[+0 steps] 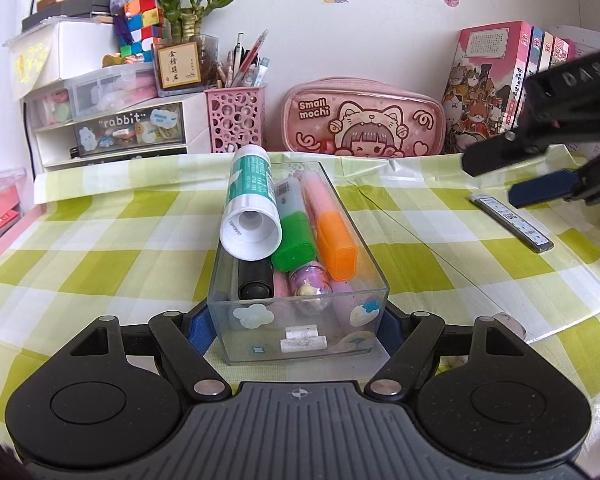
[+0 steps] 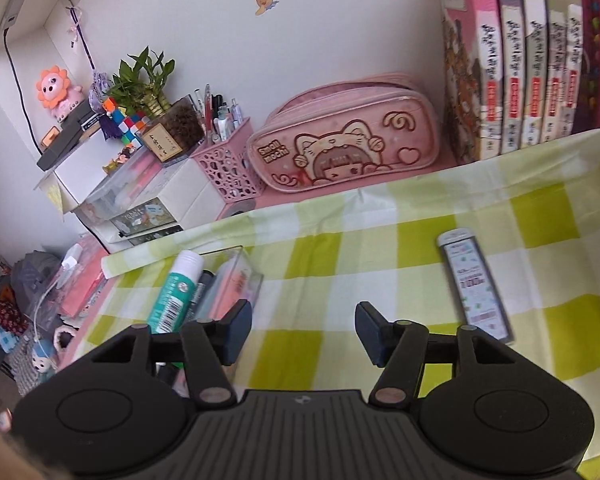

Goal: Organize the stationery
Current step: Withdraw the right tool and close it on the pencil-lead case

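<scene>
A clear plastic box [image 1: 300, 344] stands on the checked cloth, and my left gripper [image 1: 298, 330] is shut on its near end, blue pads [image 1: 198, 334] against both side walls. Inside lie a white-and-green glue stick [image 1: 250, 204], a green highlighter [image 1: 294, 236], an orange highlighter [image 1: 334, 236], a black marker [image 1: 254, 282] and a small capsule toy [image 1: 310, 286]. A flat pencil-lead case [image 2: 476, 284] lies on the cloth to the right. My right gripper [image 2: 304, 332] hovers open with nothing between its fingers, the lead case just right of it and the box [image 2: 236, 276] to its left.
Along the wall stand a pink pen holder [image 1: 236, 118], a pink pencil case [image 1: 364, 118], a row of books [image 2: 512, 60] and white drawer units [image 1: 112, 128] with a plant and a cube on top. A transparent sheet [image 1: 500, 280] lies on the cloth at right.
</scene>
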{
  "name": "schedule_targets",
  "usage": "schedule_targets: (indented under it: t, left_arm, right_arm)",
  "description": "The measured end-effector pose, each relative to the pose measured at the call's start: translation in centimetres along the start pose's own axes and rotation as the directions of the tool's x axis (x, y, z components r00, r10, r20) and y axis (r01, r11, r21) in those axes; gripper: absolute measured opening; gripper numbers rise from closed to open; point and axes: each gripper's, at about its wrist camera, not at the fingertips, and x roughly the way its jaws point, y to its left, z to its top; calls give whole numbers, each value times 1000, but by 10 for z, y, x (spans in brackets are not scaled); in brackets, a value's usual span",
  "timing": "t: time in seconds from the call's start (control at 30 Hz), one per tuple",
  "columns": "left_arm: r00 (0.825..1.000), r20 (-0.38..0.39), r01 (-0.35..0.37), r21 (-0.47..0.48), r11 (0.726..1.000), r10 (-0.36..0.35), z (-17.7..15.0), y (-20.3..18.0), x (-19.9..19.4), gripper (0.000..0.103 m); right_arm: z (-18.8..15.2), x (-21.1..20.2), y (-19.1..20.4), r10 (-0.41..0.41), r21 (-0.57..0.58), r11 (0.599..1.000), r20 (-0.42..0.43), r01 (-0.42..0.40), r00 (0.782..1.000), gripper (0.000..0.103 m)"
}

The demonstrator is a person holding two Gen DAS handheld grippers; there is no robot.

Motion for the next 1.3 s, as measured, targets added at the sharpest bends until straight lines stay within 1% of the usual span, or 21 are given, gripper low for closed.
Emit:
schedule_targets:
  t: [0.1,0.2,0.27,0.37,0.43,0.57,0.67,0.8,0.97,1.07,1.2,1.3]
  left_arm:
    - [1000,0,1,0,1000,-1,0,0,0,75]
    - [1000,1,-1,1,1000,1,0,1,0,75]
    - [1000,4,-4,3,1000,4,0,1,-1,75]
    - [1000,9,-12,12,1000,12,-1,1,-1,75]
    - [1000,9,-13,12,1000,12,-1,1,-2,75]
    - [1000,9,-12,12,1000,12,-1,1,-1,75]
    - [1000,9,-12,11,1000,12,-1,1,-1,75]
    - [1000,8,-9,9,1000,9,-1,1,-2,75]
    - [1000,8,-10,9,1000,10,-1,1,-2,75]
    - [1000,8,-9,9,1000,9,-2,1,-2,75]
    - [1000,8,-9,9,1000,9,-2,1,-2,75]
    - [1000,7,-9,9,1000,9,-2,1,-2,75]
  right_arm:
    - [-16,-14,-12,-39,-31,999,31,40,999,68]
    - [-38,-26,-16,-75,-95,992,53,80,996,72]
    - [-54,-32,-13,-95,-171,980,60,104,994,76]
    - [-73,-34,-5,-104,-266,956,70,119,992,80]
    - [-81,-34,-1,-104,-296,948,69,119,992,81]
    - [-93,-31,11,-57,-378,923,42,68,998,81]
    - [-91,-26,10,-54,-401,913,53,71,997,82]
    - [-76,-15,-13,-157,-350,921,63,169,986,83]
    - [-53,2,-31,-243,-315,914,74,254,967,83]
    - [-43,10,-39,-254,-285,921,75,264,964,82]
    - [-38,16,-40,-261,-285,918,87,275,961,81]
    - [-38,17,-38,-257,-295,915,96,274,962,75]
